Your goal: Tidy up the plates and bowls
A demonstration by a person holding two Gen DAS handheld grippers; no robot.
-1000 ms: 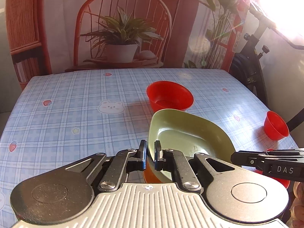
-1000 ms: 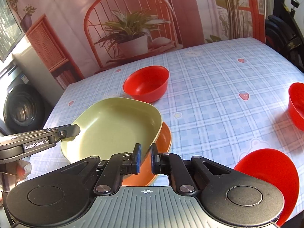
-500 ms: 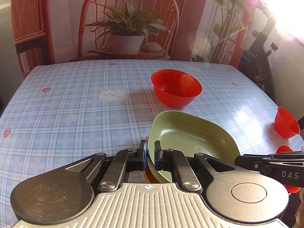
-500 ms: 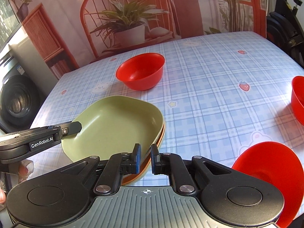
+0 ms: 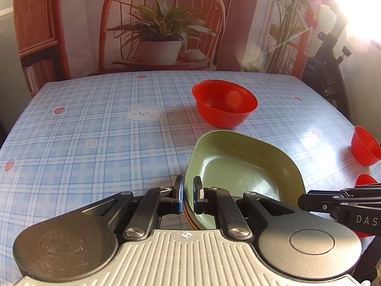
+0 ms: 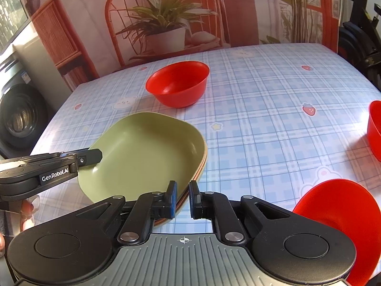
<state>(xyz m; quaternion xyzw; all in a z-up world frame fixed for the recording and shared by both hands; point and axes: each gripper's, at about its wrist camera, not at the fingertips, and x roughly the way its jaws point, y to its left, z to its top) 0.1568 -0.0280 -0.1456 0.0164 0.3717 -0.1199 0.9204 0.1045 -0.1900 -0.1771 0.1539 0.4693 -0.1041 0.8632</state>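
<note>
Clearly the left gripper (image 5: 188,194) is clenched on the near left rim of the olive-green rounded-square plastic plate (image 5: 240,174), its fingers a sliver apart with the rim between them. That plate sits nested on an orange plate (image 6: 181,205) on the blue plaid tablecloth (image 5: 95,131). At the stack's five o'clock edge, the right gripper (image 6: 182,200) stands slightly parted, its left finger touching the rim, gripping nothing. A round red plastic bowl (image 6: 177,87) rests at the stack's twelve o'clock.
</note>
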